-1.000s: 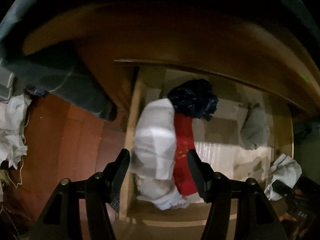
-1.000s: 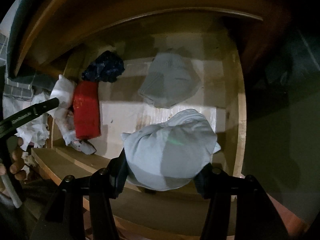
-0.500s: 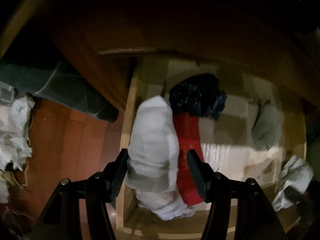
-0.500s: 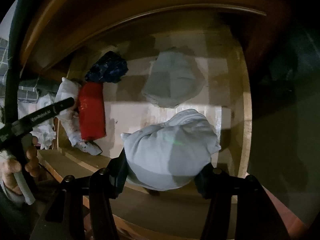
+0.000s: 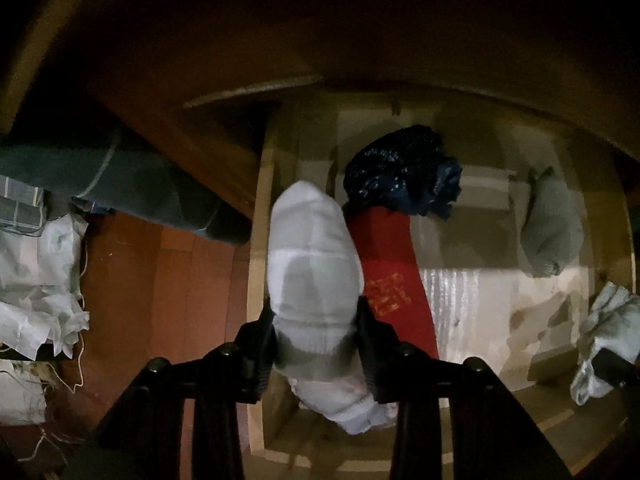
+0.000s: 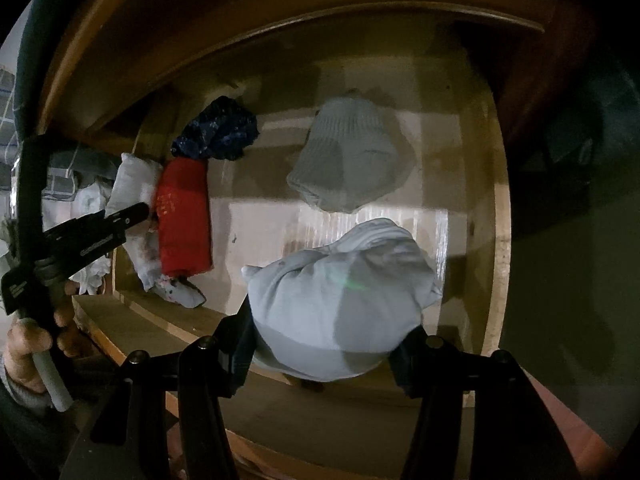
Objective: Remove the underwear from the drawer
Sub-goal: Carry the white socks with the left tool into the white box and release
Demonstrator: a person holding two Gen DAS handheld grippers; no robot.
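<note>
The wooden drawer (image 6: 496, 240) stands pulled out below both grippers. My left gripper (image 5: 318, 320) is closing its jaws on a white underwear bundle (image 5: 312, 260) at the drawer's left wall, and the pads squeeze its sides. In the right wrist view that left gripper (image 6: 136, 214) reaches the white bundle (image 6: 134, 180) from the left. My right gripper (image 6: 328, 332) is shut on a pale blue-grey bundle (image 6: 340, 296) over the drawer's front edge. In the drawer lie a red folded piece (image 5: 388, 276), a dark blue piece (image 5: 404, 172) and a grey piece (image 6: 352, 160).
Left of the drawer there is red-brown floor (image 5: 160, 300) with crumpled white cloth (image 5: 36, 280) and a dark quilt (image 5: 140, 184). The cabinet top (image 5: 320, 40) overhangs the drawer's back. A person's hand (image 6: 28, 344) holds the left gripper's handle.
The left gripper's fingers have come together onto the white bundle, which now looks pinched. The left view has shifted slightly left and turned a little. The right gripper and its bundle stayed put.
</note>
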